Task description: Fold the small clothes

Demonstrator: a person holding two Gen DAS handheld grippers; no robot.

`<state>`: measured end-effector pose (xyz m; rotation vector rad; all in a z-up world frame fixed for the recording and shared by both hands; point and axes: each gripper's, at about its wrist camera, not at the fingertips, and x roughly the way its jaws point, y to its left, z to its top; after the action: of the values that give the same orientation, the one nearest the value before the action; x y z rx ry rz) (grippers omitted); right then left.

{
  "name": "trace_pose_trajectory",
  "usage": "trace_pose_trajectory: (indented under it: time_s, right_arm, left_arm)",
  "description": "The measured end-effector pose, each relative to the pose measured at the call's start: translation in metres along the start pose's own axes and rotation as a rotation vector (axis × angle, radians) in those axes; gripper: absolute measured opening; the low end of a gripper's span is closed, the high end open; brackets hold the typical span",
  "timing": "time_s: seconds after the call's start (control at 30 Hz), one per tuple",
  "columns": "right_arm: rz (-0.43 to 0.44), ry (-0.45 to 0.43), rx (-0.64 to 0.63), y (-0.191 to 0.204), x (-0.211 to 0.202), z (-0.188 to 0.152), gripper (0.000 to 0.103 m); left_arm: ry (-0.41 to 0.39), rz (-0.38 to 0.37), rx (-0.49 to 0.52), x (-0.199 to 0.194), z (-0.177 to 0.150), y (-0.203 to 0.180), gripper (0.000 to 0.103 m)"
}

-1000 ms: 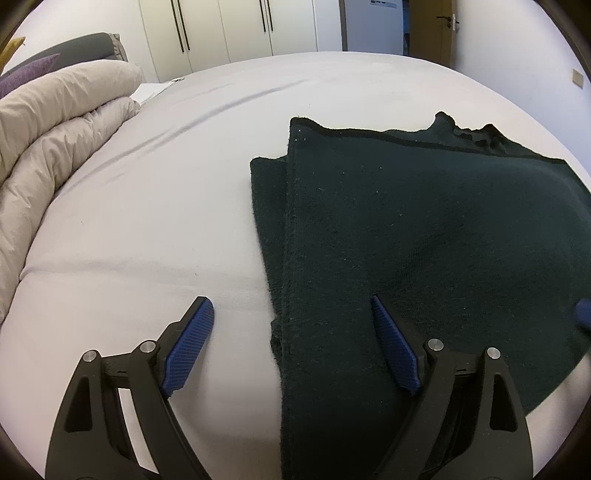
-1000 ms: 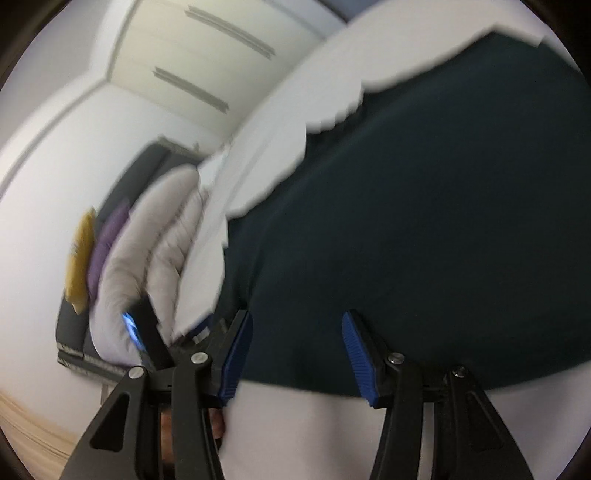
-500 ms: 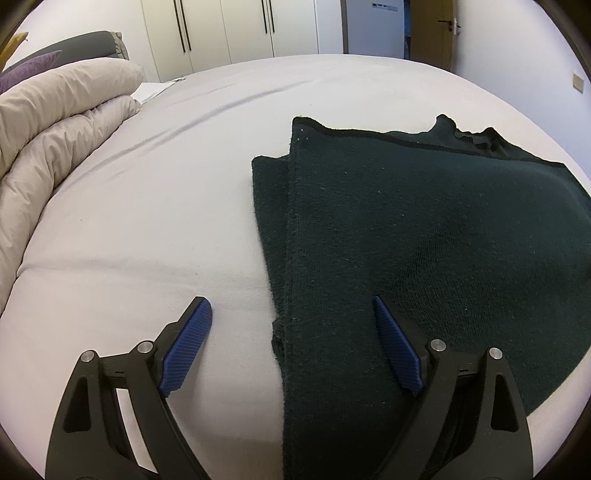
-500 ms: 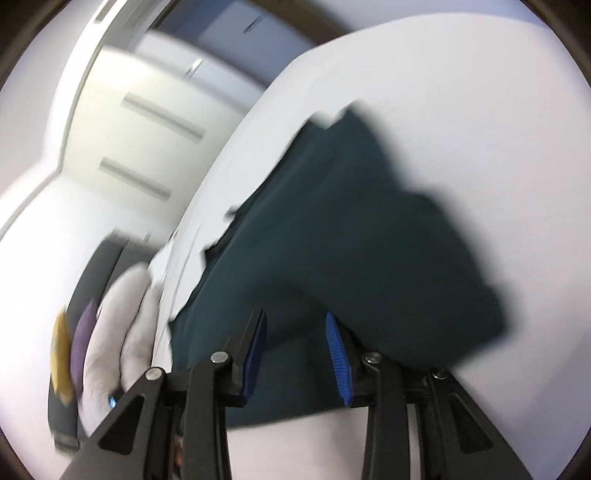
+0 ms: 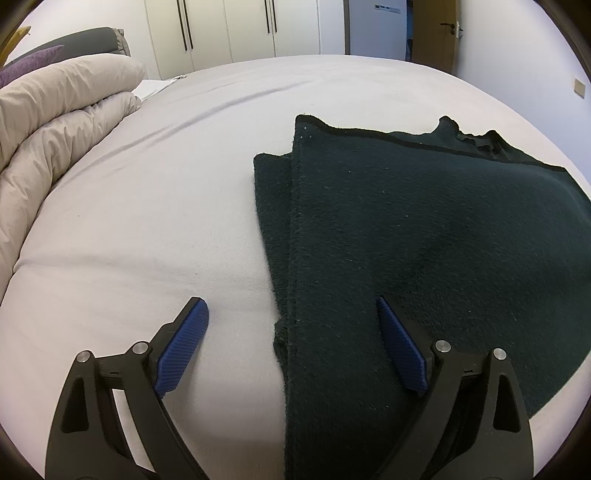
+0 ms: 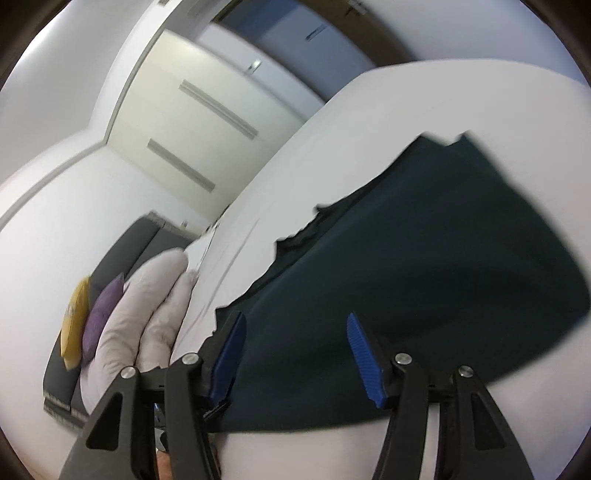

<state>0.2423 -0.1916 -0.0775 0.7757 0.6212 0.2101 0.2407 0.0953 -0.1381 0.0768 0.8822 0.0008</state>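
A dark green garment (image 5: 424, 236) lies folded flat on the white bed (image 5: 155, 206), its left folded edge running toward me. My left gripper (image 5: 291, 317) hovers low over that edge, its jaws opening wide: one blue pad over the sheet, the other over the cloth, nothing pinched. In the right wrist view the same garment (image 6: 424, 266) spreads ahead, blurred. My right gripper (image 6: 295, 332) hangs above its near part with its jaws opening and nothing pressed between the pads.
A beige duvet (image 5: 55, 122) is bunched along the bed's left side, with purple and yellow cushions (image 6: 99, 321) and a dark headboard behind. White wardrobes (image 5: 236, 29) and a door (image 5: 436, 33) stand beyond the bed's far edge.
The right gripper narrowed, then spread again, while swinging and lifting over the garment; the cloth's right part now lies flatter. The left gripper stayed put and spread slightly wider.
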Motion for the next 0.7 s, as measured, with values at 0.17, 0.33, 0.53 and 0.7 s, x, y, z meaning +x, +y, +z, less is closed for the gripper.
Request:
trace_pose_trajectory:
  time_s: [0.17,0.33,0.53,0.7]
  right_arm:
    - [0.03,0.056,0.002,0.009,0.053,0.001,0.061]
    - [0.013,0.052,-0.01,-0.014,0.083,-0.013,0.062]
    - [0.12,-0.012,-0.058,-0.02,0.077,-0.024,0.07]
    - [0.175,-0.036,-0.024,-0.029,0.074,-0.024,0.069]
  left_arm:
    - [-0.001,-0.005,-0.008,0.002,0.0,0.001,0.095]
    - [-0.002,-0.013,-0.017,0.003,-0.001,0.003,0.096]
    - [0.0,-0.12,-0.141,-0.009,0.0,0.028,0.095]
    - [0.031,-0.259,-0.416,-0.038,-0.028,0.064,0.095]
